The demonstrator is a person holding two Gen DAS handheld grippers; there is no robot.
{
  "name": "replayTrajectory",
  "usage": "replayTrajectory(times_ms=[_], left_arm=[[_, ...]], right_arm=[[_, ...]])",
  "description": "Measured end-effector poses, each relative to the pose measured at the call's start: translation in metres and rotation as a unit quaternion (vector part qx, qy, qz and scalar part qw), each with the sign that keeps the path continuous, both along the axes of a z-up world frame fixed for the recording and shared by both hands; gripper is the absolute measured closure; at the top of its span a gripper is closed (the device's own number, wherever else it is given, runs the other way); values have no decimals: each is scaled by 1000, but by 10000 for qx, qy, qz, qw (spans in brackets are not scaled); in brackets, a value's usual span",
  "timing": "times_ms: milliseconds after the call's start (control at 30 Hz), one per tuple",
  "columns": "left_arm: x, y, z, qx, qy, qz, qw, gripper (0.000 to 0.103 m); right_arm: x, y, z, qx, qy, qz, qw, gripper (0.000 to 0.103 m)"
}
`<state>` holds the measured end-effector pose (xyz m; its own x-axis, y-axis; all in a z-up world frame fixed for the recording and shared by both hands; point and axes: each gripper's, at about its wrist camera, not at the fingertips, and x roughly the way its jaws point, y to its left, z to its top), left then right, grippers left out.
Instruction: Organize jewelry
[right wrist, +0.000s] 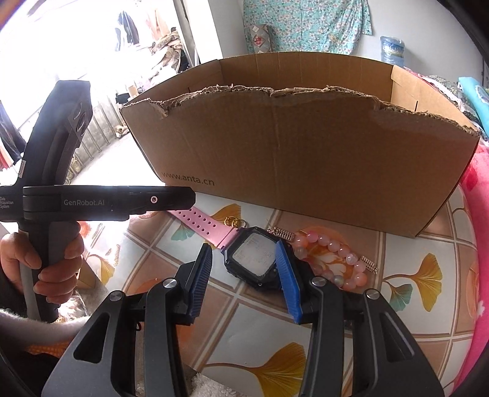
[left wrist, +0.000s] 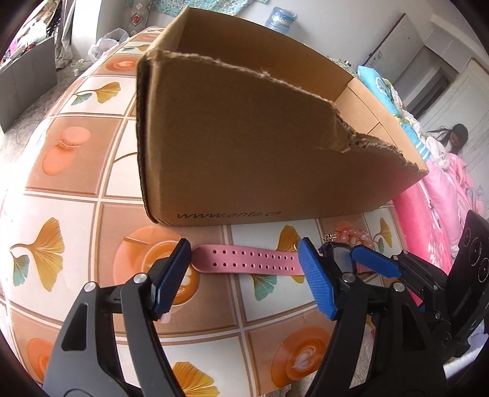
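Watch, one, pink-strapped, beside one bead bracelet; left gripper wide; right gripper, hold unclear.

Bright daylight fills both fisheye views; the right wrist's upper left blows out white. Straight lines bow hard toward dark rounded corners. The cardboard box wall stays evenly lit.

You will see a patterned tablecloth printed with ginkgo leaves, macarons and latte cups. Beyond it, pink bedding lies at the right edge. A floral cloth hangs on the far wall, with a blue-labelled roll standing near it. Note the white plastic bag on the floor.
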<state>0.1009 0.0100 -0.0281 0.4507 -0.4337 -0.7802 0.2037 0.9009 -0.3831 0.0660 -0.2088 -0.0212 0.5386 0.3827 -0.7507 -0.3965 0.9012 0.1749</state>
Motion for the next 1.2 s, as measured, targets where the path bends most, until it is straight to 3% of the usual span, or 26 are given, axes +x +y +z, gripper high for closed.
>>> replayTrajectory(times_ms=[100, 233, 467, 533, 867, 1000, 1200], left_arm=[[-1, -14, 0, -99, 67, -280, 9995, 35], [-4, -31, 0, 240, -23, -209, 9995, 35], [0, -19, 1, -199, 171, 170, 9995, 36], [0, -15, 1, -236, 166, 295, 9991, 46], [4, -12, -3, -354, 133, 609, 9974, 69], [2, -22, 1, -78, -2, 558, 9984, 80], [-19, -46, 16, 928, -619, 213, 9935, 87]], right_arm=[[1, -2, -1, 54, -8, 6, 10000, 60], [1, -3, -1, 54, -31, 34, 10000, 60], [6, -10, -1, 168, 122, 186, 9996, 60], [7, -12, -1, 215, 146, 175, 9995, 60], [11, -7, 1, 102, 155, 288, 9994, 60], [12, -6, 1, 67, 118, 284, 9995, 60], [11, 0, 1, -43, 107, 134, 9998, 60]])
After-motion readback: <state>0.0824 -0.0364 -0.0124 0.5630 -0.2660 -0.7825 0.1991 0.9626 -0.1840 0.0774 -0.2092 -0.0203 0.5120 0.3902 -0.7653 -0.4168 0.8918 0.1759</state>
